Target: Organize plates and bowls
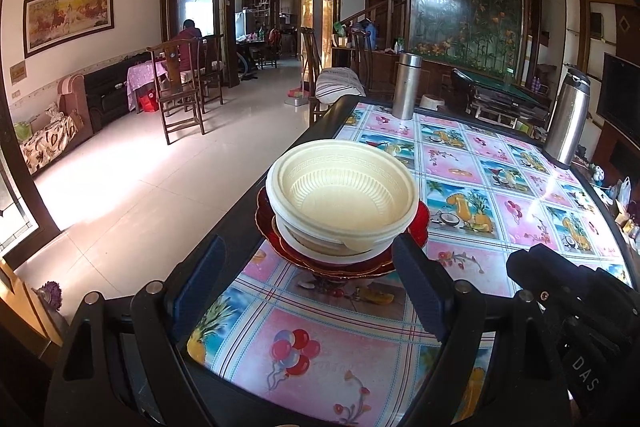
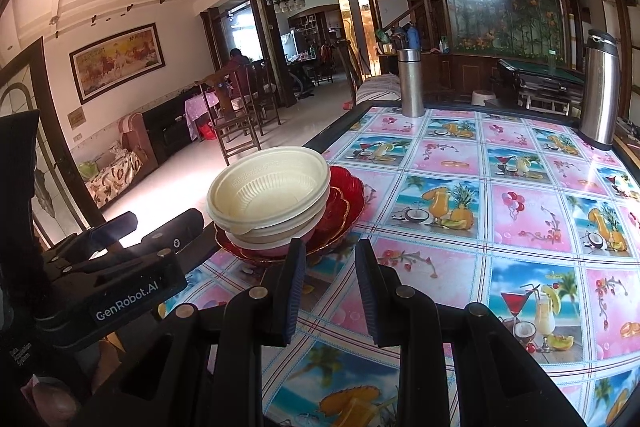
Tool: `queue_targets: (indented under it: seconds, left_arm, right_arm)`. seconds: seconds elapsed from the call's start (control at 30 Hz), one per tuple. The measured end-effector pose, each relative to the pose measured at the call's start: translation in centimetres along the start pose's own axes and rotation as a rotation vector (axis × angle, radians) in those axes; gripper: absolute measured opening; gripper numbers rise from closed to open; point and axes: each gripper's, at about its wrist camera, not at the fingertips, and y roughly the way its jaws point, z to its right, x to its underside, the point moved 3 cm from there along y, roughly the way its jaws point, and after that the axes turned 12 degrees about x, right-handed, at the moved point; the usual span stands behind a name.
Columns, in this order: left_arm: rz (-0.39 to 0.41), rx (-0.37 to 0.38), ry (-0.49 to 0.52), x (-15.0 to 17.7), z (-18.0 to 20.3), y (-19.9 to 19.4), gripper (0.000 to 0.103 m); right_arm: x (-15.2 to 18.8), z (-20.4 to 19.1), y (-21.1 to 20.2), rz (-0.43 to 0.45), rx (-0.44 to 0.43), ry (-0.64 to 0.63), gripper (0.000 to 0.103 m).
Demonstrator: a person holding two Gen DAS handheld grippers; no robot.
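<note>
- Left gripper (image 1: 308, 267): held spread wide, nothing grasped; the stack lies just ahead between its fingers, untouched.
- Stack: cream bowls (image 1: 340, 195) are nested on red plates (image 1: 418, 223) near the left edge of the worktop (image 1: 500, 183).
- Right gripper (image 2: 330, 267): narrowly parted, empty, just short of the red plates.
- Two steel flasks (image 1: 406, 87) are noted at the far side.

Left tongs (image 1: 306, 255): jaws spread wide, nothing between the pads, pointing forward and slightly downward. Right tongs (image 2: 330, 267): jaws set to a narrow gap, nothing gripped, same downward tilt, beside the left.
</note>
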Motion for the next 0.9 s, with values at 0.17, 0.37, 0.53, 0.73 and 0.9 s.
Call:
queue_targets:
  seconds: [0.17, 0.37, 0.53, 0.73, 0.9]
  left_arm:
    - [-0.001, 0.003, -0.004, -0.09, 0.01, 0.13, 0.086]
    - [-0.008, 0.006, -0.024, -0.09, -0.10, 0.36, 0.086]
    - [-0.017, 0.005, -0.016, 0.04, 0.01, 0.43, 0.086]
    - [-0.017, 0.012, 0.000, 0.03, 0.34, 0.16, 0.086]
    - [-0.027, 0.020, 0.003, 0.00, 0.45, -0.02, 0.087]
  right_arm:
    - [-0.13, 0.10, -0.03, 0.003, 0.000, -0.001, 0.028]
    - [-0.16, 0.06, -0.08, 0.002, -0.001, -0.002, 0.028]
    - [-0.16, 0.08, -0.04, 0.001, 0.000, -0.001, 0.028]
    - [-0.13, -0.12, -0.08, -0.001, -0.003, 0.000, 0.028]
    - [-0.11, -0.21, -0.13, 0.004, -0.005, -0.001, 0.028]
